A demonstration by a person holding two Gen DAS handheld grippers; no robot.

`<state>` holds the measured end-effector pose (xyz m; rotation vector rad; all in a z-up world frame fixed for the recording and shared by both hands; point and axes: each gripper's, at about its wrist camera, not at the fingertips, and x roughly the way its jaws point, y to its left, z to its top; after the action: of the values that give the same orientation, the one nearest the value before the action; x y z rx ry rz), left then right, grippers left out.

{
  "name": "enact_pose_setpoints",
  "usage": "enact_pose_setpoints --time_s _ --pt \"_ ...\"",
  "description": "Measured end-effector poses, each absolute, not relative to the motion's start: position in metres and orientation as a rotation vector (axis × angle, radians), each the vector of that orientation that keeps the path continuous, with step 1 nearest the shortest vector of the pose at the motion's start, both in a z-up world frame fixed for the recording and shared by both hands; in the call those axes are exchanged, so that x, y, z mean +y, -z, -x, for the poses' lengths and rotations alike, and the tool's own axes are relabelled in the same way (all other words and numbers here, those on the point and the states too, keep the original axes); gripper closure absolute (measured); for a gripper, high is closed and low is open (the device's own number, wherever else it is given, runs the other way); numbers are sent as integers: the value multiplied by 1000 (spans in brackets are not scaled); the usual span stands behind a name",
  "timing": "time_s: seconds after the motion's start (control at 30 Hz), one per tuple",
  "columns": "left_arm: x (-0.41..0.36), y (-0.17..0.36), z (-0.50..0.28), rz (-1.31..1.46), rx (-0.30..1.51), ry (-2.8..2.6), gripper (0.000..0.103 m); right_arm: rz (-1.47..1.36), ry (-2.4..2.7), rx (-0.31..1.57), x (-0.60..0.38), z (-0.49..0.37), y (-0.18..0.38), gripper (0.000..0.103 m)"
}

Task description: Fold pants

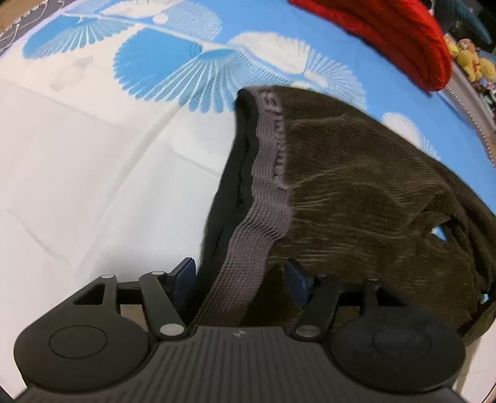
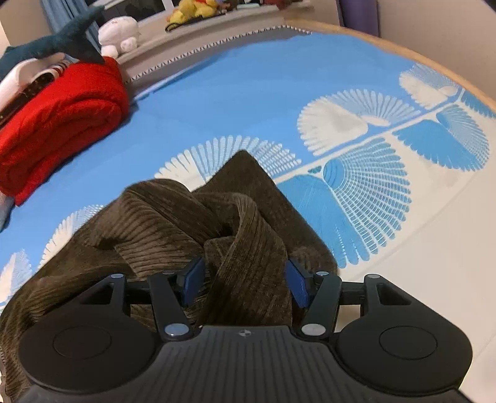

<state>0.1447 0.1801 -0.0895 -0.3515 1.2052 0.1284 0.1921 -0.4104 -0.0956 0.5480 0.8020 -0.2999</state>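
Note:
Dark brown corduroy pants [image 1: 356,192] lie bunched on the blue and white bedspread [image 1: 93,139]. In the left wrist view the grey ribbed waistband [image 1: 266,198] runs up from between the fingers of my left gripper [image 1: 241,276], whose jaws stand wide apart around it. In the right wrist view a twisted fold of the pants [image 2: 248,248] rises between the blue fingers of my right gripper [image 2: 245,279], whose jaws are also wide apart. The rest of the pants spreads to the left and behind.
A folded red blanket [image 2: 59,124] lies at the far side of the bed, also in the left wrist view [image 1: 396,40]. Plush toys [image 2: 192,12] and a dark shark toy [image 2: 59,40] sit on the ledge behind it. The bedspread [image 2: 248,102] stretches to the right.

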Motion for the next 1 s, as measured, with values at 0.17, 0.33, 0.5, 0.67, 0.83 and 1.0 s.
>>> enact_pose_setpoints --time_s 0.17,0.33,0.5,0.67,0.83,1.0 --pt "179 100 -150 341 1244 -126 34 -511 310 820 -411 -196 102 65" --pt "158 107 -148 195 1262 -106 58 -536 273 781 -416 -183 86 94" --pt "148 79 -132 130 1175 -80 87 -599 219 658 -436 -141 46 96" --pt "152 14 -88 196 998 32 96 -578 126 517 -450 -64 -2 96" --pt "164 12 -64 94 1042 -35 96 -464 -50 668 -462 -11 3 95" --pt "178 44 -83 96 1161 -145 96 -356 35 970 -468 -8 63 94"
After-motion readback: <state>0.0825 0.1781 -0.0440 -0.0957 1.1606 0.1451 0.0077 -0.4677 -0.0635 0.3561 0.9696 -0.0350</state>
